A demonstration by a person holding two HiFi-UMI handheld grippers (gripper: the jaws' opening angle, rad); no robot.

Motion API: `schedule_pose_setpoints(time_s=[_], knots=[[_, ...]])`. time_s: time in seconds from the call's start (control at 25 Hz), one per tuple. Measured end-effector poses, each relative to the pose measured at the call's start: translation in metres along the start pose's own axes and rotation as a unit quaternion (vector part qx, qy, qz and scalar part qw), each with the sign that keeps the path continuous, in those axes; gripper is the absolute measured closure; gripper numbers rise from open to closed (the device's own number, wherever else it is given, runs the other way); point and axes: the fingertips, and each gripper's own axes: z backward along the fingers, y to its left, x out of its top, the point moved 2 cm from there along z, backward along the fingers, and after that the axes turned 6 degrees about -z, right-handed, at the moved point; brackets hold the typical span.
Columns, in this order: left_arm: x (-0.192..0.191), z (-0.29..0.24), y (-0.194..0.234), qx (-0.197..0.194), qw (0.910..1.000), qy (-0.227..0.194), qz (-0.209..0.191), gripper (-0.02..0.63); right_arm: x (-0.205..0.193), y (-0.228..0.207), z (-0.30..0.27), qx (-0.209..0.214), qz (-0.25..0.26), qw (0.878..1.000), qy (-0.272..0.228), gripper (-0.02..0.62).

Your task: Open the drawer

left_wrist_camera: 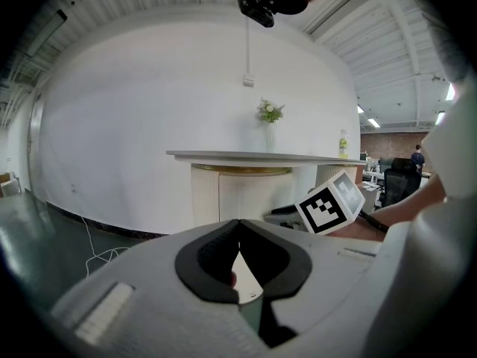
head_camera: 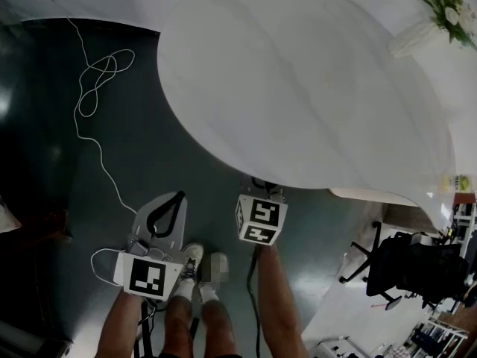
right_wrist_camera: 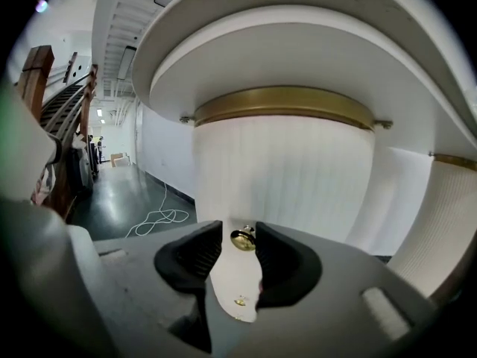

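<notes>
A small brass knob sticks out of the white fluted pedestal under the round white table top; I cannot make out the drawer's outline. My right gripper is open, and the knob sits between its dark pads, closer to the right one. In the head view its marker cube shows at the table's near edge, and its jaws are hidden under the top. My left gripper is shut with nothing in it, held back over the dark floor.
A white cable loops over the dark floor at the left. A vase of flowers and a bottle stand on the table's far side. A black office chair is at the right. My legs and shoes are below.
</notes>
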Motion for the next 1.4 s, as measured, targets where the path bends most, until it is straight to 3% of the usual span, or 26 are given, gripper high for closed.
schedule_pose_setpoints(time_s=[0.08,0.76,1.4], knots=[[0.0,0.0,-0.001,-0.002,1.0,0.002,-0.001,0.595,0.001,-0.002,-0.001,-0.012,0.005,1.0,-0.003,0.483],[0.002,0.003,-0.007,-0.002,1.0,-0.002,0.002,0.595,0.002,-0.001,0.002,-0.021,0.016,1.0,-0.002,0.492],[0.001,0.006,-0.011,-0.012,0.9999,0.002,-0.004,0.595,-0.044,0.035,0.084,-0.009,0.02,1.0,0.003,0.492]])
